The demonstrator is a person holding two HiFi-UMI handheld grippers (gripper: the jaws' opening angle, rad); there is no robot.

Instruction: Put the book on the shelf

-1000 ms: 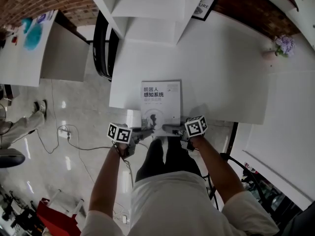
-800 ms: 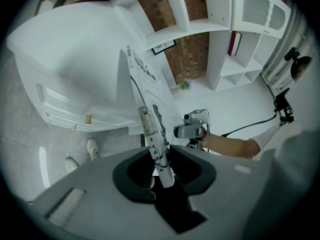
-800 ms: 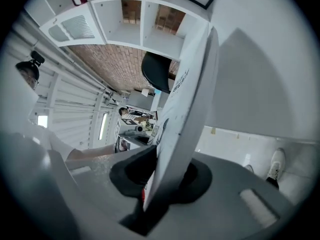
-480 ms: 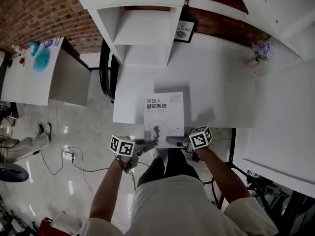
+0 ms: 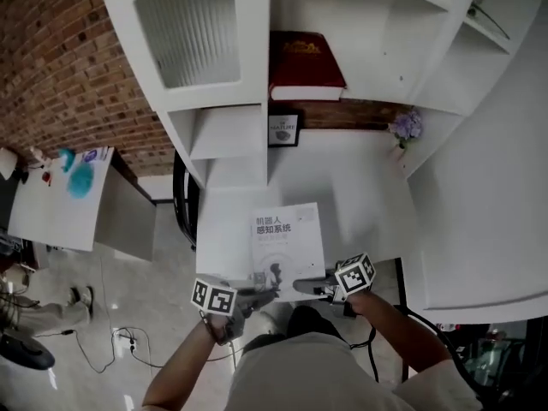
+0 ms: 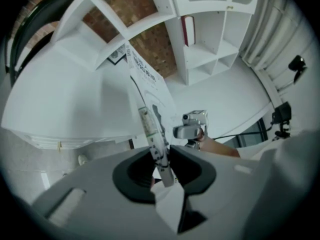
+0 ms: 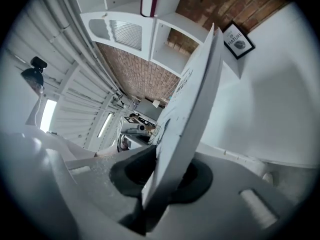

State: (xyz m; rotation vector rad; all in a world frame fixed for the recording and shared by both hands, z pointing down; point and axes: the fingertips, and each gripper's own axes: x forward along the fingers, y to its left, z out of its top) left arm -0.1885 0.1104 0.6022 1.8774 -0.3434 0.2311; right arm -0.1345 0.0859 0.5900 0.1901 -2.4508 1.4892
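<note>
A white book [image 5: 288, 245] with dark print on its cover is held flat in the air above the white desk [image 5: 368, 187], near its front edge. My left gripper [image 5: 267, 294] is shut on the book's near left corner; the book [image 6: 145, 91] runs edge-on out from between its jaws. My right gripper [image 5: 300, 286] is shut on the near right corner, and the book [image 7: 192, 96] fills the gap between its jaws. The white shelf unit [image 5: 257, 84] stands at the back of the desk, with a dark red book [image 5: 304, 62] lying in one upper compartment.
A small framed picture [image 5: 283, 130] leans at the desk's back under the shelf. A vase of purple flowers [image 5: 404, 128] stands at the right. A black chair [image 5: 181, 199] is left of the desk, another white table [image 5: 64, 199] further left. Cables lie on the floor.
Both grippers have risen with the book, lifting it off the desk. The head view has tilted up, so the upper shelf compartments and the red book have come into sight.
</note>
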